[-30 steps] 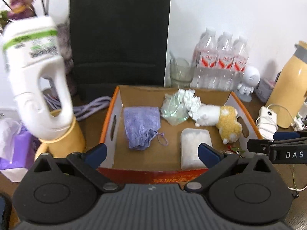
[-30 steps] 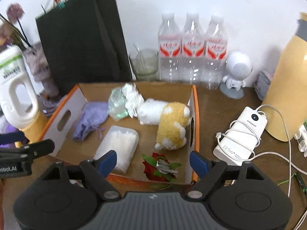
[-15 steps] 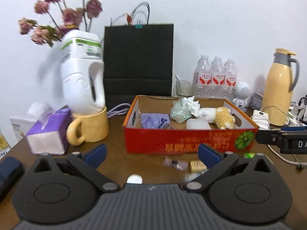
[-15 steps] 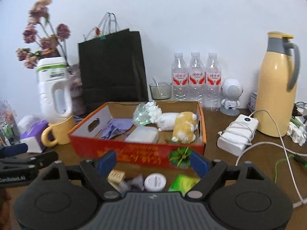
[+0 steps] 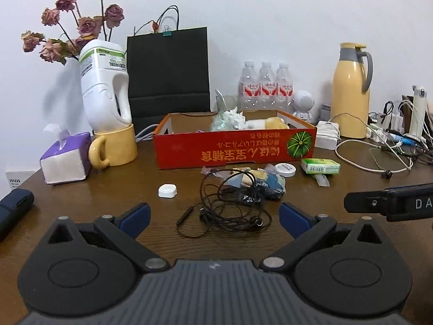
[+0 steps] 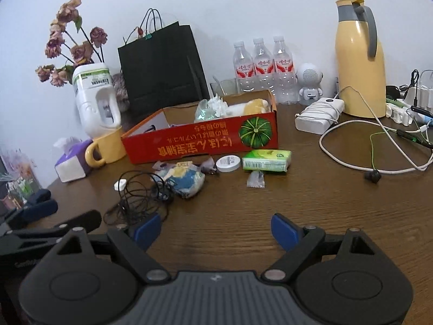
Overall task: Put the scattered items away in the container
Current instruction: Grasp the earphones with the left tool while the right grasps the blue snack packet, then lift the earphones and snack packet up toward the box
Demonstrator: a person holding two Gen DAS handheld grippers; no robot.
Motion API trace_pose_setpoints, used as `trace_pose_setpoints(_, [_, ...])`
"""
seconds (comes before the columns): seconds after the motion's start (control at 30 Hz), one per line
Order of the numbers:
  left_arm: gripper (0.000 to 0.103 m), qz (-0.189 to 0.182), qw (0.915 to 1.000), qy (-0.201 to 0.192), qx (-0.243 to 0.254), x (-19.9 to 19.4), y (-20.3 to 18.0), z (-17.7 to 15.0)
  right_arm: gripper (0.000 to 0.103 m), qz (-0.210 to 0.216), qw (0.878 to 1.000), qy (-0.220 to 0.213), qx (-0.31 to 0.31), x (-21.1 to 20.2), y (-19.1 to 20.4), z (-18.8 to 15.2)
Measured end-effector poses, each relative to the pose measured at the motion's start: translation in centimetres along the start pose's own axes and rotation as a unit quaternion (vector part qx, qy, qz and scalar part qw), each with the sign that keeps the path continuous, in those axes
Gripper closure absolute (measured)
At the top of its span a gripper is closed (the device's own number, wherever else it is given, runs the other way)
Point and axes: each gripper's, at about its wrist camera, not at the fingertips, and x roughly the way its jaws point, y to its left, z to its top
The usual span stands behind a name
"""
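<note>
Left gripper (image 5: pixel 213 220): we hold it low over the desk (image 5: pixel 121 189), jaws wide apart and empty, the earphones lying just ahead between the blue pads.
Right gripper (image 6: pixel 216 228): our jaws are opening, with nothing between them but bare wood.
Box (image 5: pixel 232 149): red cardboard with stiff walls and an open top, at the back of the clutter; a soft toy and crumpled wrap already lie in it.
Earphones (image 5: pixel 227 211): a thin black cord in a loose tangle, very light and limp. We judge a pinch on the thickest knot of loops best, since a single strand would trail and snag.
Snack bag (image 6: pixel 186 180): a soft, crinkly blue and yellow packet touching the cord; it should crush easily, so we would take it by the middle.
White case (image 5: pixel 167 190): a small rounded case, smooth and hard, probably slippery; we would grip across its short sides.
Round tin (image 6: pixel 228 163): flat, white and rigid, just in front of the box; it is low to the desk, so we would take it by the rim.
Green packet (image 6: pixel 266 160): a soft, light rectangular pack beside the tin; an easy grip across its width.
Candy (image 6: pixel 255 179): a small clear wrapper, light; we would pinch a twisted end.
</note>
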Motion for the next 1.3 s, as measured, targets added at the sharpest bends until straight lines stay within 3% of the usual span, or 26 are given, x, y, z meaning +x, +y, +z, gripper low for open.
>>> trace_pose_setpoints(0.2, [0.000, -0.024, 0.9993, 0.029, 0.001, 2.8, 0.2, 0.8, 0.017, 0.005, 1.000, -0.002, -0.012, 1.0, -0.2, 0.5])
trace_pose_setpoints(0.33, [0.004, -0.048, 0.9960, 0.071, -0.026, 6.4, 1.1, 2.3, 0.028, 0.000, 0.999, 0.008, -0.036, 3.0, -0.4, 2.1])
trace_pose_setpoints(0.4, [0.020, -0.054, 0.9922, 0.102, -0.047, 8.0, 1.8, 2.5, 0.028, 0.001, 0.999, 0.007, -0.052, 3.7, -0.3, 3.1])
trace_pose_setpoints(0.47, [0.029, -0.063, 0.9875, 0.133, -0.055, 9.4, 2.3, 2.4, 0.028, 0.010, 0.998, 0.012, -0.068, 4.3, 0.0, 3.9])
trace_pose_setpoints(0.63, [0.036, -0.079, 0.9844, 0.144, -0.064, 10.9, 2.5, 2.4, 0.031, 0.046, 0.991, 0.038, -0.119, 7.3, 1.8, 5.1])
trace_pose_setpoints(0.7, [0.055, -0.077, 0.9832, 0.152, -0.066, 11.3, 2.5, 2.3, 0.036, 0.061, 0.987, 0.045, -0.142, 8.7, 2.5, 5.3])
trace_pose_setpoints(0.73, [0.057, -0.071, 0.9844, 0.147, -0.066, 11.3, 2.4, 2.2, 0.038, 0.069, 0.985, 0.050, -0.150, 9.2, 2.7, 5.4])
trace_pose_setpoints(0.87, [0.090, -0.062, 0.9851, 0.146, -0.066, 11.3, 2.6, 2.2, 0.040, 0.081, 0.982, 0.060, -0.161, 11.1, 3.1, 6.2])
trace_pose_setpoints(1.0, [0.094, -0.067, 0.9837, 0.136, -0.097, 10.7, 3.7, 2.4, 0.041, 0.098, 0.976, 0.069, -0.180, 12.5, 3.4, 6.5])
trace_pose_setpoints(1.2, [0.096, -0.071, 0.9842, 0.089, -0.135, 7.0, 5.9, 3.9, 0.050, 0.094, 0.973, 0.087, -0.190, 14.0, 3.5, 6.0])
trace_pose_setpoints(1.3, [0.096, -0.062, 0.9854, 0.075, -0.139, 6.0, 6.2, 4.4, 0.059, 0.082, 0.975, 0.083, -0.187, 14.1, 3.7, 5.8])
